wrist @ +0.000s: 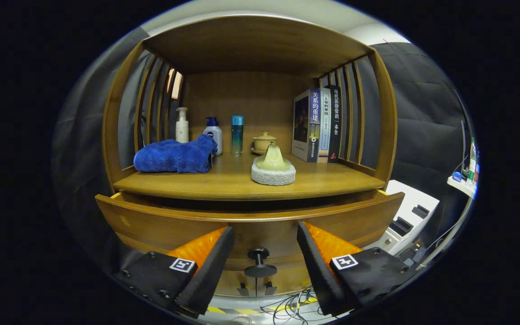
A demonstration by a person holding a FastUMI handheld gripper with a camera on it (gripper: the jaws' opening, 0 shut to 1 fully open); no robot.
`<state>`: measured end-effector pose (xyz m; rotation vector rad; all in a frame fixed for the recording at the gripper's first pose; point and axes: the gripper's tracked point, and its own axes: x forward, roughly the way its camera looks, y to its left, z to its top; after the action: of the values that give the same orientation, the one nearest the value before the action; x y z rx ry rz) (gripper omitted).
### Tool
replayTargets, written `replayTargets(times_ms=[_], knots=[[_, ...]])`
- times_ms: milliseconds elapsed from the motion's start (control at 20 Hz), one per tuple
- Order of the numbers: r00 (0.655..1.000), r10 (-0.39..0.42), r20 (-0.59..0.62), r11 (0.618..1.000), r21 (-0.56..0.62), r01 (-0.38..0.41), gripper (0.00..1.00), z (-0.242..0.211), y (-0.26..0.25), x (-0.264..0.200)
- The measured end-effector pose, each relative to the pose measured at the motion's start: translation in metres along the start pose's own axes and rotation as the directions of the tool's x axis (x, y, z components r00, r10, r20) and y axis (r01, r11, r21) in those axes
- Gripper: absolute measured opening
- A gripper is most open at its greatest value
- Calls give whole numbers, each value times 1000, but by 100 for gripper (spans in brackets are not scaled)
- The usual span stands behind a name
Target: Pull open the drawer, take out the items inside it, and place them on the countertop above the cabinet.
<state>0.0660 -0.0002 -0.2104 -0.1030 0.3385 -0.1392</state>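
So, drawer (pixel 251 216) is partly pulled out below the worktop (pixel 242 183), contents hidden from here. My claw (pixel 264 246) is wide open, empty, straddling the knob (pixel 259 262). Items still to unload, I'd judge.

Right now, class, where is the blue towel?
In the gripper view, the blue towel lies on the countertop, on its left part, just in front of the two pump bottles, well beyond the open gripper and the drawer front.
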Motion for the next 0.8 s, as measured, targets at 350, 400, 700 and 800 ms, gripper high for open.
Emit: replayTargets(times_ms=[350,400,700,800], knots=[[1000,4,-14,1000,6,-4,95,4,-1,23],[1000,5,-17,1000,15,-5,94,4,-1,24],[999,19,-29,998,54,-17,94,5,1,38],[999,23,-24,999,40,-22,95,7,0,36]])
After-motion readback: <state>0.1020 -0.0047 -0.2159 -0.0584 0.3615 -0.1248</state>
